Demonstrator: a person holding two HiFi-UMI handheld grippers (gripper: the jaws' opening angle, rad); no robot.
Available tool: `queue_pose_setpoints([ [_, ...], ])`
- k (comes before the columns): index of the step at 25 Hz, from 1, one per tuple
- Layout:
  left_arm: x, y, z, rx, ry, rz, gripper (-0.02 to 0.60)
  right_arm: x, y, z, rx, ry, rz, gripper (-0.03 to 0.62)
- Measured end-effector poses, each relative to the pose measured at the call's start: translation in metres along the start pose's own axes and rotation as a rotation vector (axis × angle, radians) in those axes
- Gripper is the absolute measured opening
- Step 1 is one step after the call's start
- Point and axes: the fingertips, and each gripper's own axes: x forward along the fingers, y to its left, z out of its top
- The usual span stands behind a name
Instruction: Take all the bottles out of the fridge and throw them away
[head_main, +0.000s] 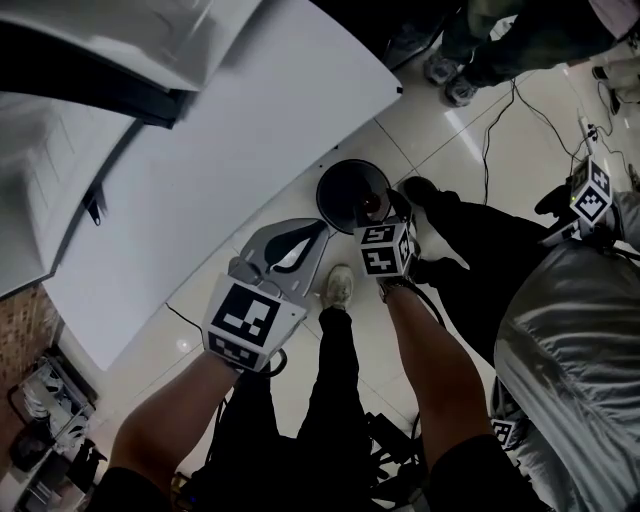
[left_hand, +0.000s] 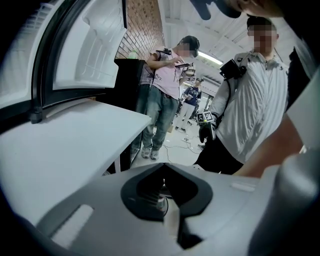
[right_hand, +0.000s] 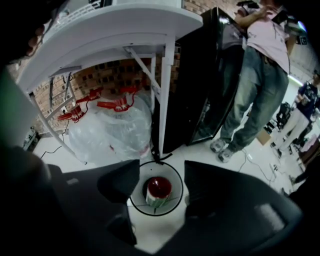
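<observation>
**Bottle lies in the bin under the open right claw**

Beyond both claws stands the white counter (right_hand: 115, 25), its thin legs ahead of the right claw. A black cabinet (right_hand: 200, 75) stands beside the counter, to the right of that claw's line of sight, and a person in jeans (right_hand: 255, 90) stands further right. Under the counter, ahead and to the left, a clear plastic bag (right_hand: 110, 130) sits on the floor. The round black-rimmed bin (right_hand: 172, 200) is on the floor directly below the right claw (right_hand: 161, 172), whose jaws stand apart with nothing gripped. The left claw (left_hand: 162, 200) hangs beside it with jaws together and empty. In the bin, framed between the right jaws, the red-capped bottle (right_hand: 158, 192) rests cap upward.
</observation>
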Motion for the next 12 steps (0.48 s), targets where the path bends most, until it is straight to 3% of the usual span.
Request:
queue_pose_setpoints([
  [12, -0.046, -0.015, 0.046, -0.001, -0.092, 0.022, 0.003, -0.091, 0.009, 0.051, 0.046, -0.123, 0.008, 0.261],
])
